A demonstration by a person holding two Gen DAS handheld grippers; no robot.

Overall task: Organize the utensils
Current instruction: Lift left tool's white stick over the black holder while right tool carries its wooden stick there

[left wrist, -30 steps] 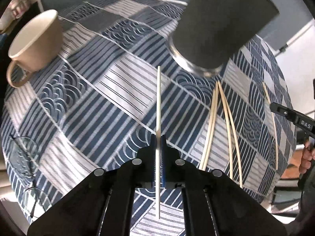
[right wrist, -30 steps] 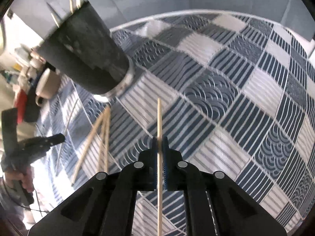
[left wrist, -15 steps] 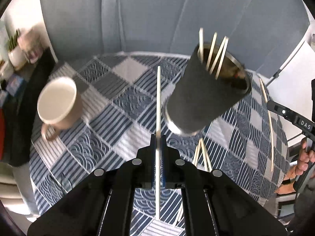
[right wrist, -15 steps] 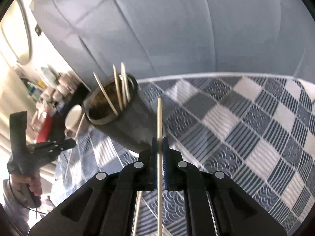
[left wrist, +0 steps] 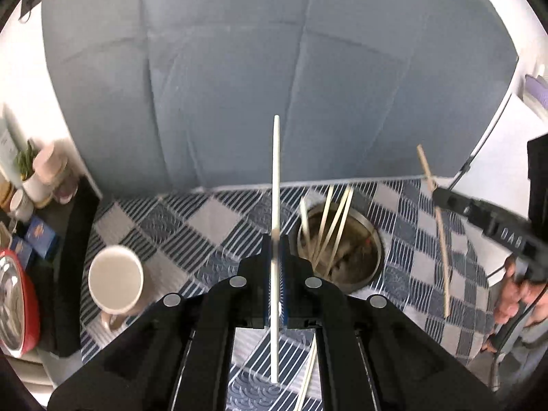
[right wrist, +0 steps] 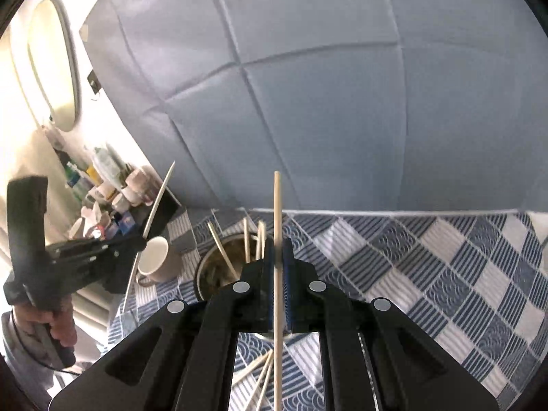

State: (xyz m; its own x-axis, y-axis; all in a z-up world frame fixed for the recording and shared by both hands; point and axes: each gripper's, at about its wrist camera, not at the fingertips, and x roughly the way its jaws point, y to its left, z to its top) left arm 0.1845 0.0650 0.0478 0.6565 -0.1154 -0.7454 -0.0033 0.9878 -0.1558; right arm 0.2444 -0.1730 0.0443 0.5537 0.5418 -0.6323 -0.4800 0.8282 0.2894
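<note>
My left gripper [left wrist: 275,239] is shut on a white chopstick [left wrist: 275,178] that stands upright, held above the table. A dark metal-rimmed holder cup [left wrist: 363,239] with several chopsticks in it stands just right of it. My right gripper [right wrist: 280,243] is shut on a wooden chopstick [right wrist: 276,205], also upright, close to the same cup [right wrist: 212,267] at its left. Each gripper shows in the other's view, the right one [left wrist: 435,190] and the left one [right wrist: 142,239]. Loose chopsticks [right wrist: 260,373] lie on the cloth below.
A beige mug [left wrist: 114,279] stands left of the cup on the blue-and-white patterned tablecloth [right wrist: 428,267]. A grey padded wall [left wrist: 274,85] rises behind the table. A cluttered shelf [right wrist: 102,198] and a red-rimmed pan [left wrist: 17,301] are at the far left.
Both grippers have lifted and tilted up with their chopsticks. The view went from the cloth and the cup's side to looking over the cup's open top.
</note>
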